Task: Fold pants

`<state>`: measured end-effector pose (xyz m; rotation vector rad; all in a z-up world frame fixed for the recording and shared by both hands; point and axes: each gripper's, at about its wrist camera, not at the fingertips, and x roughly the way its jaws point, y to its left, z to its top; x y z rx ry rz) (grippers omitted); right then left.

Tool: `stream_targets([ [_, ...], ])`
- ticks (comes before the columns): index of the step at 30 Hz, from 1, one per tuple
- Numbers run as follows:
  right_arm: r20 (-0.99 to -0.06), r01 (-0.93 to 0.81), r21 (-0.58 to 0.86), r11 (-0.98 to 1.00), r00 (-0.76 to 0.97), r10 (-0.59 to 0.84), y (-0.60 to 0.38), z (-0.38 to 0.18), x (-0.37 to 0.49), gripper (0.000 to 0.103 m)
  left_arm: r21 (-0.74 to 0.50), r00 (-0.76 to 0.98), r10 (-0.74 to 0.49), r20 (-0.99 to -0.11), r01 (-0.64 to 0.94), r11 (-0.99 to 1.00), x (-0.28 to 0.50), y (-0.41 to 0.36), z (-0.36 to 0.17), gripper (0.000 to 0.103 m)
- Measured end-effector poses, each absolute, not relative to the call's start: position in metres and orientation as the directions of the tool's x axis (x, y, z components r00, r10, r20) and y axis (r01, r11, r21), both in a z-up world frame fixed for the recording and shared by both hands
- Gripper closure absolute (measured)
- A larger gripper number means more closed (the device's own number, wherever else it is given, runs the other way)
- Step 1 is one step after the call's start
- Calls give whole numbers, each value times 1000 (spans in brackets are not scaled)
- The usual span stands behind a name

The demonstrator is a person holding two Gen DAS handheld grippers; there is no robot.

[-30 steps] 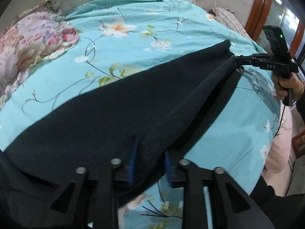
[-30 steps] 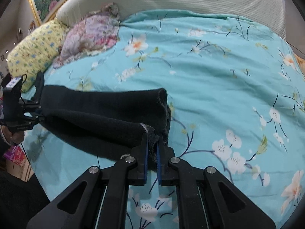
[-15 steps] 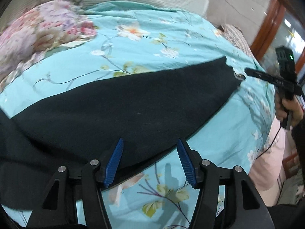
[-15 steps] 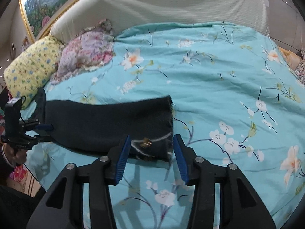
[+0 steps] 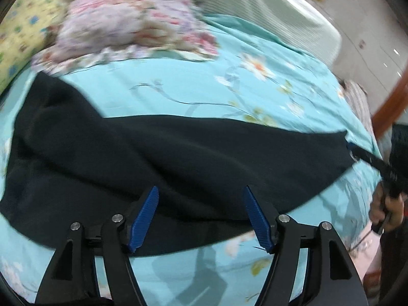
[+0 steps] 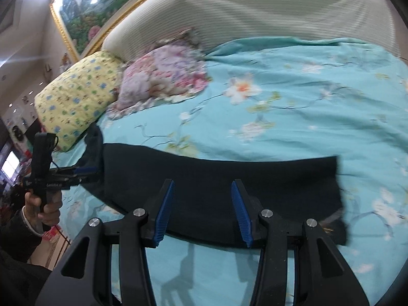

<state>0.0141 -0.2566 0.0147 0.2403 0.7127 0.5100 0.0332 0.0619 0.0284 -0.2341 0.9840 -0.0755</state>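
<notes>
No text, label or number is sharp enough to read anywhere.

Dark pants [image 5: 193, 163] flat on bedspread [image 5: 178, 94]

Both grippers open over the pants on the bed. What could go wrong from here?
1. The pants bunch near the waist end, by the pillows; a fold from here may lock in wrinkles.
2. The left gripper and right gripper hang open above thick doubled cloth, so the next pinch might take only the top layer, or catch the bedspread too.
3. The near hem corner looks uneven, so edges may misalign.
</notes>
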Motion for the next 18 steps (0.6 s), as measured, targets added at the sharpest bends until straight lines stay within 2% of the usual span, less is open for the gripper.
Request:
stream_targets([
  [8,-553,-460,411,787,561,616,-193,11,31,55,-213,513,-45,-857,-275,938,47,122,34,29],
  [18,-517,-606,433,667,439,735,-104,18,35,55,-145,446,54,-893,-399,906,82,152,50,28],
])
